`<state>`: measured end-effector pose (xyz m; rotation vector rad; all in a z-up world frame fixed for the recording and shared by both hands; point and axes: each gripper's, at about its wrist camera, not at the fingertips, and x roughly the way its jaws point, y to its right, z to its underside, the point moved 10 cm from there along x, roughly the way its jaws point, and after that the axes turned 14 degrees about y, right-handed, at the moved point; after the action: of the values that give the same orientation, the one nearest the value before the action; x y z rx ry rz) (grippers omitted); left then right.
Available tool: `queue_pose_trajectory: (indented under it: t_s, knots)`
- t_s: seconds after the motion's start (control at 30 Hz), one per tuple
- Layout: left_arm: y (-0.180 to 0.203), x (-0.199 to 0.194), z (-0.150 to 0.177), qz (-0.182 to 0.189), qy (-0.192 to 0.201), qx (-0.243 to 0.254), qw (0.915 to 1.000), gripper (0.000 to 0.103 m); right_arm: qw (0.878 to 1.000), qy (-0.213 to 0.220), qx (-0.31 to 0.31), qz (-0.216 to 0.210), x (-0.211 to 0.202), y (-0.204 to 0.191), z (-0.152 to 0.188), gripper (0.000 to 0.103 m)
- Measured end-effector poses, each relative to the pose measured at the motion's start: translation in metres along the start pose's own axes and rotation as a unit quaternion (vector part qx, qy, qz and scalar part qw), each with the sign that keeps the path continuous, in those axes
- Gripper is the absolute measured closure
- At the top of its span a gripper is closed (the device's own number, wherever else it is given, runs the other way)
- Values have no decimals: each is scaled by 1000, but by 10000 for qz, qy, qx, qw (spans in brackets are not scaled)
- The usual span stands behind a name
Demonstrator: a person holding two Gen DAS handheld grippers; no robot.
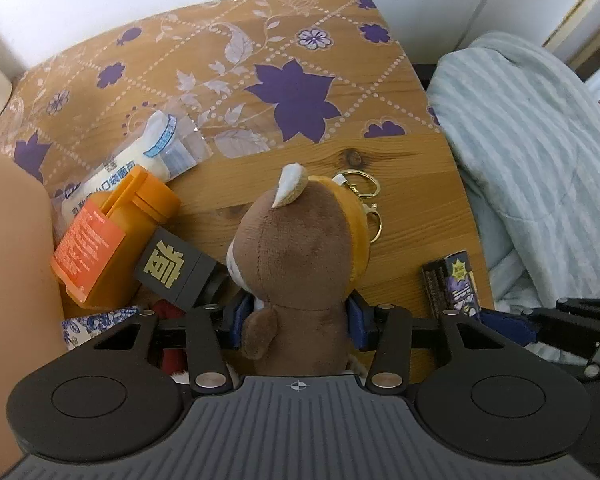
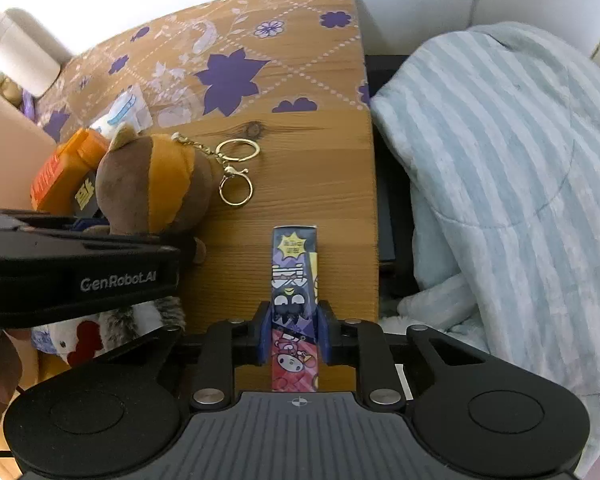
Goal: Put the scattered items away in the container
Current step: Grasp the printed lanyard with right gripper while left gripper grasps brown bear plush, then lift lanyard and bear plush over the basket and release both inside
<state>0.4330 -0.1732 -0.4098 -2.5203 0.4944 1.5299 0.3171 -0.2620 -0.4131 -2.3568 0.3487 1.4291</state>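
My left gripper [image 1: 298, 322] is shut on a brown plush bear [image 1: 296, 256] with an orange band and gold key rings [image 1: 364, 196]. The bear also shows in the right wrist view [image 2: 156, 184], held over the wooden table [image 2: 300, 168]. My right gripper [image 2: 294, 334] is shut on a long cartoon-printed box [image 2: 294, 280], also seen in the left wrist view [image 1: 456, 280]. An orange bottle [image 1: 112, 236], a black block with a gold character [image 1: 176, 268] and a white packet [image 1: 140, 156] lie to the bear's left, beside a cardboard container wall [image 1: 12, 248].
A pale blue striped blanket [image 2: 500, 168] lies right of the table edge. A white roll [image 2: 24, 52] stands at the far left. A white and red plush [image 2: 96, 332] sits below the left gripper. The patterned cloth [image 1: 260, 72] covers the table's far half.
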Motion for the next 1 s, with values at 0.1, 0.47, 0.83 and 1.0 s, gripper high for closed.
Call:
queue_pose_trajectory:
  t_s: [0.1,0.47,0.83,1.0]
  knots:
    - [1,-1,1,-23,20,48,10000,58,9999,3,128,-78,-1,1,1,83]
    - [0,-25,-3,102,168,-296,9994,59,9983,112,492,-301,-18,-1,3,83]
    - [1,-87,-18,96,658,-376,9971,59,9961,568,513,-446,-69,-9,-15,83]
    - [0,-121,-20,82,830,-344,9959,59,9940,954,373,-397,-105,-19,-27,83]
